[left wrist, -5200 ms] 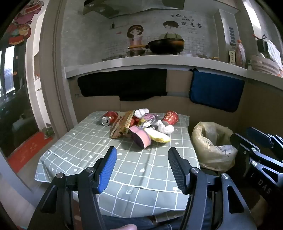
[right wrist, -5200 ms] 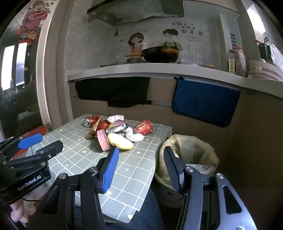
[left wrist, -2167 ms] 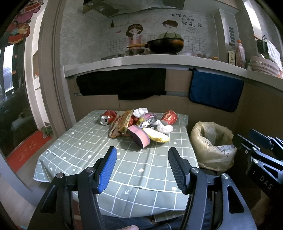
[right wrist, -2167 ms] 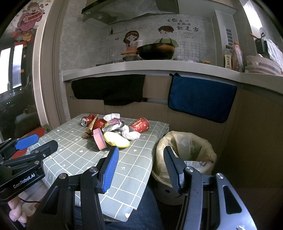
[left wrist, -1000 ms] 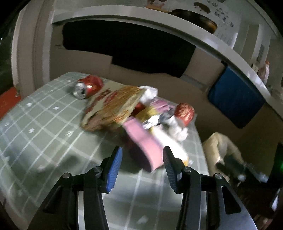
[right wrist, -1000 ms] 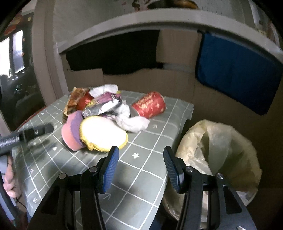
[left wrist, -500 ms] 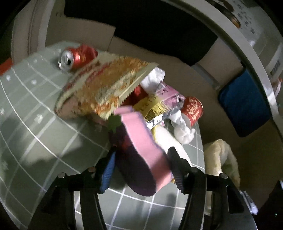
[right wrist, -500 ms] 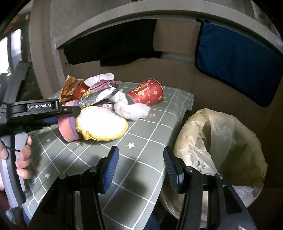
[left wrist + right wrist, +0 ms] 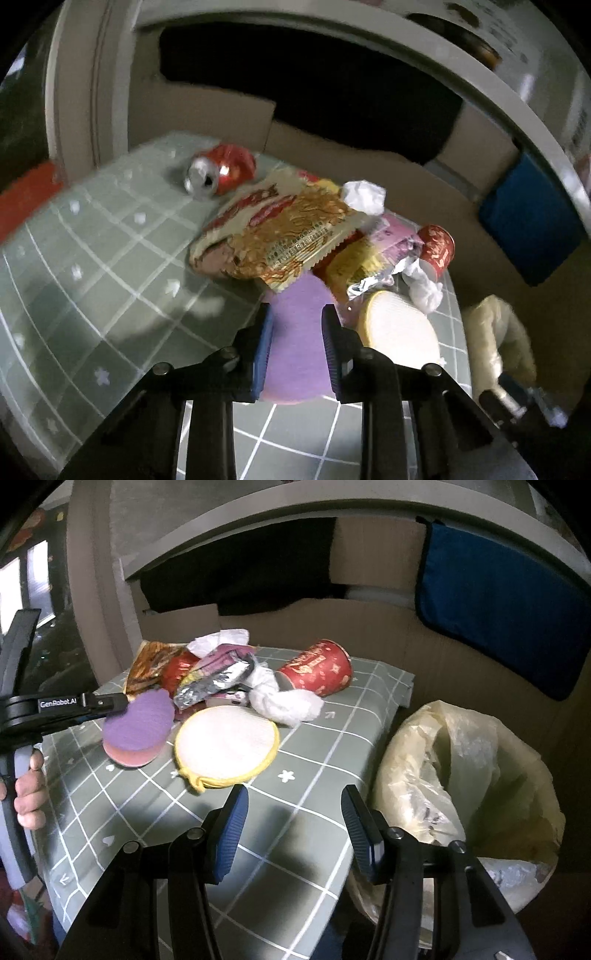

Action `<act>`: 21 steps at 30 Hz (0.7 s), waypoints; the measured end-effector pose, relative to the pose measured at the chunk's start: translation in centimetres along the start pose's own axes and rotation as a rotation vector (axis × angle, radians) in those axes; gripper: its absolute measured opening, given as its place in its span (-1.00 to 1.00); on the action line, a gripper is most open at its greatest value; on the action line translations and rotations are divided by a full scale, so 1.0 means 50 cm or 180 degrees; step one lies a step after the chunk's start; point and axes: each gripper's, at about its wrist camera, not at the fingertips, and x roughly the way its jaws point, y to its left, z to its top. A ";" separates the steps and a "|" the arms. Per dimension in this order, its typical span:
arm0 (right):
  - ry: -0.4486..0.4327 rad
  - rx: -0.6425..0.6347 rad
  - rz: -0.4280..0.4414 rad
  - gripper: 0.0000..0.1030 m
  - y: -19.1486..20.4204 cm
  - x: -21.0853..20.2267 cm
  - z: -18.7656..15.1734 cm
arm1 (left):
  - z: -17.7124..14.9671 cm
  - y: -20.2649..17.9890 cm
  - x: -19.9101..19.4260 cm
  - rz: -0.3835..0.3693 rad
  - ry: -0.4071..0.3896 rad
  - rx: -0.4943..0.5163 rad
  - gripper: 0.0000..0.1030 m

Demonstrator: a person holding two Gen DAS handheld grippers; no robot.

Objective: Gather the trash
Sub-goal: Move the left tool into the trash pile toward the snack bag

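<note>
The left gripper (image 9: pixel 296 332) pinches the purple sponge (image 9: pixel 295 343) between its fingers, low over the checked tablecloth (image 9: pixel 92 280). The right gripper (image 9: pixel 293 829) hangs spread over the table edge, holding nothing. Just beyond lies the yellow-rimmed pad (image 9: pixel 226 746) — then the noodle wrapper (image 9: pixel 280 236), red cup (image 9: pixel 317 672) and can (image 9: pixel 221 173). The lined bin (image 9: pixel 465 786) stands beside the table.

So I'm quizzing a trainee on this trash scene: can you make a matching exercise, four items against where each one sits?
Items:
1. purple sponge
2. soda can
3. yellow-rimmed pad
4. bin bag

Places:
A. beside the table, off its edge
B. between the left claw fingers
C. flat on the cloth, next to the sponge
D. far side of the pile, on its side

Pairs: 1-B, 2-D, 3-C, 4-A
</note>
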 end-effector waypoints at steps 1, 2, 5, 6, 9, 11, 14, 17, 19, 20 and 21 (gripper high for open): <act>0.0001 -0.0007 0.0011 -0.03 0.004 0.002 0.000 | -0.001 0.010 0.012 -0.0105 0.0113 -0.0103 -0.46; 0.0012 -0.0017 0.0032 -0.03 0.009 0.005 0.002 | -0.005 0.018 0.029 -0.0225 0.0247 -0.0199 -0.45; 0.0037 -0.0063 0.0089 -0.03 0.022 0.009 0.003 | -0.013 0.024 0.024 -0.0192 0.0043 -0.0202 -0.36; 0.0038 -0.0091 0.0091 -0.03 0.025 0.008 0.003 | -0.014 0.025 0.024 -0.0185 0.0032 -0.0207 -0.33; 0.0021 -0.0161 0.0027 -0.03 0.030 0.004 -0.001 | -0.017 0.028 0.021 -0.0234 0.0007 -0.0134 -0.24; 0.0026 -0.0154 0.0026 -0.03 0.027 0.003 -0.003 | -0.021 0.020 0.019 -0.0161 -0.0010 0.0067 -0.22; 0.0049 -0.0086 0.0054 -0.03 0.018 0.007 -0.006 | -0.027 0.031 0.016 -0.0237 -0.0031 0.0153 -0.22; 0.0079 -0.0055 0.0110 -0.03 0.017 0.012 -0.010 | -0.026 0.033 0.003 -0.0078 -0.0134 0.0173 -0.22; 0.0073 -0.0078 0.0112 -0.03 0.021 0.010 -0.012 | -0.026 0.033 -0.006 0.0076 -0.0238 0.0242 -0.22; 0.0067 -0.0103 0.0104 -0.03 0.023 0.009 -0.013 | -0.026 0.036 -0.005 0.0103 -0.0236 0.0274 -0.21; 0.0058 -0.0125 0.0095 -0.03 0.025 0.008 -0.014 | -0.025 0.039 -0.001 0.0087 -0.0181 0.0276 -0.21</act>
